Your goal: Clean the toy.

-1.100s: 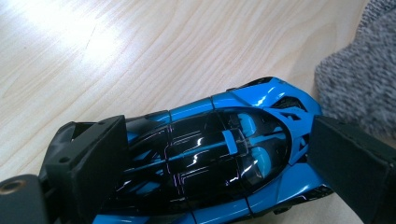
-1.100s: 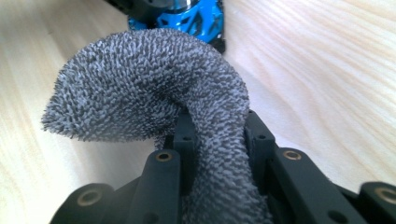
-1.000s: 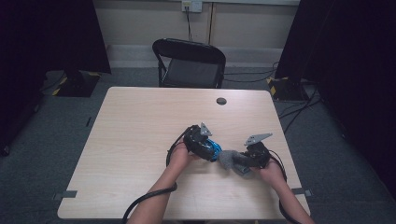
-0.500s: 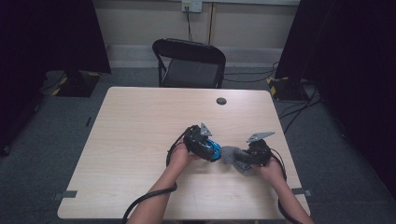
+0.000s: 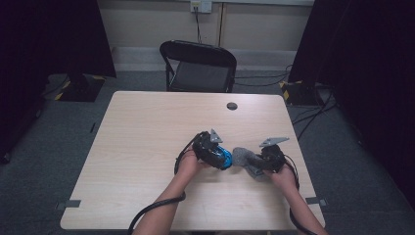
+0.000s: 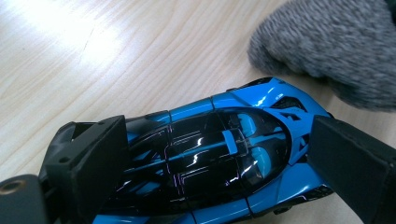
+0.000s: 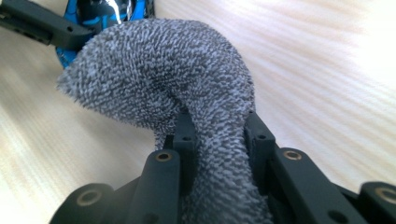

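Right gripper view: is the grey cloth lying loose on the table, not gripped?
No. The grey cloth is pinched between the right gripper jaws, its free end bulging toward the blue toy car.

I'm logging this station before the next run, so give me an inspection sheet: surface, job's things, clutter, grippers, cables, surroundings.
Surface: pale wood-grain table, bare apart from the items below.
Job's things: glossy blue and black toy sports car; fuzzy grey terry cloth, its free end beside the car.
Clutter: small dark round disc near the far edge.
Grippers: left gripper jaws clamp the car's two ends; right gripper jaws pinch the cloth.
Cables: black cable trails along the left forearm.
Surroundings: black folding chair behind the table, grey carpet, dark curtains at both sides.
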A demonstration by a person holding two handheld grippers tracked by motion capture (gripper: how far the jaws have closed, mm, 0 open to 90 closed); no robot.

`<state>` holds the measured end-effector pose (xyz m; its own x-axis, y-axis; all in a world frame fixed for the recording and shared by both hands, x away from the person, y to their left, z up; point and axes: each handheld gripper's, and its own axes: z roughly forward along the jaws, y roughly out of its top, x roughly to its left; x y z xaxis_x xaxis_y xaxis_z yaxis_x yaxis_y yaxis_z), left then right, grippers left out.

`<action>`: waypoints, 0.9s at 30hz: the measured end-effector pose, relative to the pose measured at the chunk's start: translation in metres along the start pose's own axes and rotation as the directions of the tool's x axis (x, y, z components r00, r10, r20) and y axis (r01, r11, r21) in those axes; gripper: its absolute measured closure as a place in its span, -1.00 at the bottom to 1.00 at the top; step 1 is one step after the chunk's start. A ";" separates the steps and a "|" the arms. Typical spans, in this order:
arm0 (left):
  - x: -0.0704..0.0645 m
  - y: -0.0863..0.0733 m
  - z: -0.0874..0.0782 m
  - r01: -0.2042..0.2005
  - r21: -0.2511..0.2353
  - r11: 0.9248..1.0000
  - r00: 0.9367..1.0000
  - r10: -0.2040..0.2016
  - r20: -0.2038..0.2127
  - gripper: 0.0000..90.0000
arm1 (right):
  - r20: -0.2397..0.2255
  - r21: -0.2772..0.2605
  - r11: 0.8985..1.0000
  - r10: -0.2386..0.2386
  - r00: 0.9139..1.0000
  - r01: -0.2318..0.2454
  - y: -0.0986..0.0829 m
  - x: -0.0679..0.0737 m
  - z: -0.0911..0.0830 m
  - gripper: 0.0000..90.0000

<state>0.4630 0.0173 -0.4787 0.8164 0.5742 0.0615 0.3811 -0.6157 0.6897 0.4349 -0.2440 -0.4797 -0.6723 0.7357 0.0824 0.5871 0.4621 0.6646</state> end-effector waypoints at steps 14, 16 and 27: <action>0.002 -0.001 -0.001 -0.001 -0.004 1.000 1.000 0.001 0.015 -0.87 | -0.148 -0.079 0.988 -0.144 0.978 0.134 0.002 0.015 -0.027 0.57; 0.002 0.000 -0.001 -0.003 -0.001 1.000 1.000 0.003 0.014 -0.87 | -0.212 -0.065 0.970 -0.243 0.947 0.235 0.005 0.031 -0.027 0.57; 0.001 -0.001 0.000 0.001 -0.011 1.000 1.000 -0.001 0.009 -0.87 | -0.328 0.004 0.931 -0.345 0.880 0.366 0.004 0.059 -0.007 0.57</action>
<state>0.4638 0.0187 -0.4789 0.8196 0.5703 0.0542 0.3777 -0.6090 0.6974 0.3947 -0.2022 -0.4667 -0.9415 0.3258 0.0867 0.3020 0.7011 0.6460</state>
